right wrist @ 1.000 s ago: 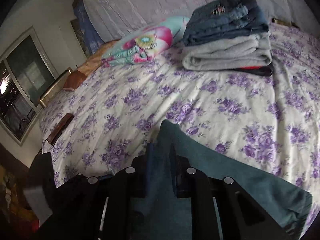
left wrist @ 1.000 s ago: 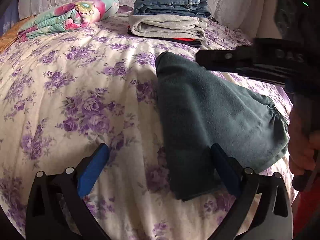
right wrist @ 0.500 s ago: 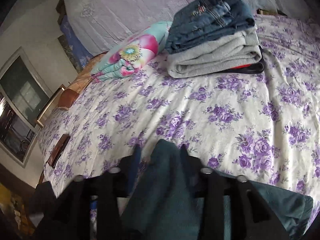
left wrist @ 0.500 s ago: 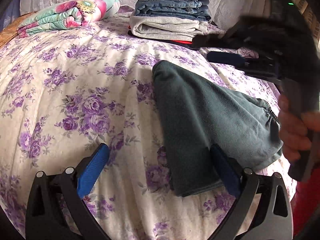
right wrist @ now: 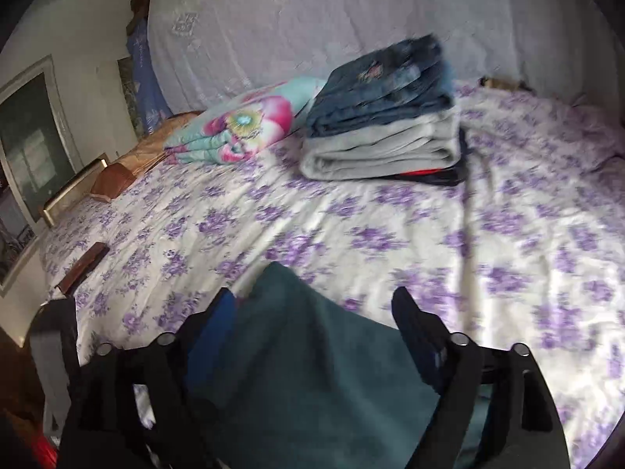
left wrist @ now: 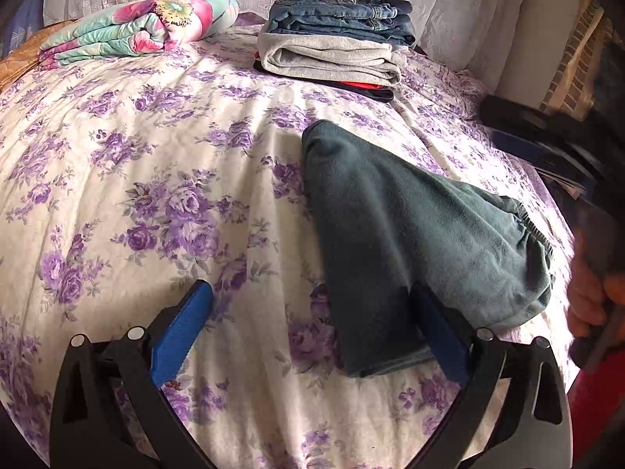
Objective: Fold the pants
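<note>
Dark teal fleece pants (left wrist: 410, 234) lie folded on the floral bedspread (left wrist: 156, 179), elastic waistband to the right. My left gripper (left wrist: 308, 328) is open just above the bed, its right finger over the pants' near edge. My right gripper (right wrist: 312, 312) is open and hovers over the pants (right wrist: 304, 371), nothing between its jaws. In the left wrist view the right gripper (left wrist: 547, 148) is at the far right edge, blurred, held by a hand.
A stack of folded clothes (left wrist: 336, 47), jeans on grey sweatpants, sits at the back of the bed. A rolled floral quilt (left wrist: 133, 27) lies at the back left. A dark flat object (right wrist: 84, 265) lies near the left bed edge.
My right gripper has opened and let go of the pants' fold, then pulled back to the right. The pants now lie flat. My left gripper has barely moved.
</note>
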Available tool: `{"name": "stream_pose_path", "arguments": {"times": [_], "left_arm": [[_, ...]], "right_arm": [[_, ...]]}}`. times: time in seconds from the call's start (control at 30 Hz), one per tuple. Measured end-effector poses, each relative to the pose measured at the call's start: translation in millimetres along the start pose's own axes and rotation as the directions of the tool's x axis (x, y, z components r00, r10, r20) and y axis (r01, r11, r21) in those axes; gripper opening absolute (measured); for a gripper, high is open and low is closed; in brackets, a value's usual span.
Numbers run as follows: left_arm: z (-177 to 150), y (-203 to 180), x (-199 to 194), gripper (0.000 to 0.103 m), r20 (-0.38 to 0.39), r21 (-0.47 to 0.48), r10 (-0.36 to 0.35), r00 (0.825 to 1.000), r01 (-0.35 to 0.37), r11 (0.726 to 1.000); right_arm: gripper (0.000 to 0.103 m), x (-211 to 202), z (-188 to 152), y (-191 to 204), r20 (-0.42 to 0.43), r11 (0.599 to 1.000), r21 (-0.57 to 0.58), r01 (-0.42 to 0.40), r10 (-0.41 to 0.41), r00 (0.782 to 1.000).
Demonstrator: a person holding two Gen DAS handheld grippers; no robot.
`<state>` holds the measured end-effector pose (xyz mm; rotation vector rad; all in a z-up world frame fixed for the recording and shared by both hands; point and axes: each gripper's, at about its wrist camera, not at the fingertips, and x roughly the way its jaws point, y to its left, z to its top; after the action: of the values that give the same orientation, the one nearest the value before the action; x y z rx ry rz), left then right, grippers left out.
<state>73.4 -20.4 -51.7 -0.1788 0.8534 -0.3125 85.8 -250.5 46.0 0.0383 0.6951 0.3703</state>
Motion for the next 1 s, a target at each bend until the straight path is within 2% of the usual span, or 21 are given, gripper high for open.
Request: {"name": "stream_pose_path", "arguments": {"times": [0.1, 0.2, 0.23, 0.27, 0.3, 0.33, 0.37, 0.43, 0.53, 0.63, 0.73, 0.83, 1.0], "left_arm": [[1, 2, 0, 0.098, 0.003, -0.011, -0.009, 1.0, 0.009, 1.0], [0, 2, -1, 0.098, 0.004, -0.012, -0.009, 1.0, 0.009, 1.0], [0, 1, -1, 0.098, 0.004, -0.011, -0.008, 1.0, 0.008, 1.0], [0, 0, -1, 0.098, 0.003, -0.009, -0.007, 1.0, 0.007, 1.0], [0, 0, -1, 0.098, 0.003, -0.009, -0.005, 1.0, 0.005, 1.0], [0, 1, -1, 0.098, 0.004, -0.011, -0.006, 1.0, 0.006, 1.0], [0, 1, -1, 0.098, 0.004, -0.012, -0.008, 1.0, 0.008, 1.0], [0, 1, -1, 0.098, 0.003, -0.012, -0.009, 1.0, 0.009, 1.0], [1, 1, 0, 0.098, -0.003, -0.012, -0.016, 1.0, 0.015, 1.0], [4, 3, 0, 0.098, -0.009, -0.019, -0.038, 0.999, 0.038, 0.999], [13, 1, -1, 0.098, -0.016, -0.026, -0.097, 0.995, 0.097, 0.995], [22, -9, 6, 0.098, -0.036, -0.011, -0.138, 0.99, 0.137, 0.99], [31, -18, 34, 0.098, -0.078, 0.01, -0.121, 0.99, 0.122, 0.992]], "right_arm": [[0.091, -30, -30, -30, -0.032, 0.996, 0.028, 0.082, -0.081, 0.996], [0.091, -13, -71, -61, -0.157, 0.99, 0.071, 0.118, -0.106, 0.982], [0.092, -5, -85, -70, -0.18, 0.988, 0.087, 0.129, -0.112, 0.977], [0.095, -5, -91, -74, -0.166, 0.982, 0.102, 0.156, -0.138, 0.977], [0.095, -8, -92, -77, -0.174, 0.978, 0.139, 0.155, -0.13, 0.976], [0.095, -14, -93, -82, -0.167, 0.976, 0.185, 0.113, -0.082, 0.983], [0.095, -24, -92, -85, -0.122, 0.972, 0.227, 0.063, -0.036, 0.992], [0.096, -47, -90, -90, -0.03, 0.959, 0.281, 0.037, -0.03, 0.999], [0.099, -56, -100, -113, -0.028, 0.929, 0.37, 0.017, -0.007, 1.0], [0.099, -47, -120, -139, -0.054, 0.865, 0.5, -0.047, 0.085, 0.995], [0.1, -47, -120, -145, -0.006, 0.842, 0.525, -0.122, 0.147, 0.989], [0.1, -36, -114, -147, 0.016, 0.805, 0.554, -0.21, 0.242, 0.97], [0.099, -4, -96, -140, -0.046, 0.845, 0.497, -0.199, 0.255, 0.966]]}}
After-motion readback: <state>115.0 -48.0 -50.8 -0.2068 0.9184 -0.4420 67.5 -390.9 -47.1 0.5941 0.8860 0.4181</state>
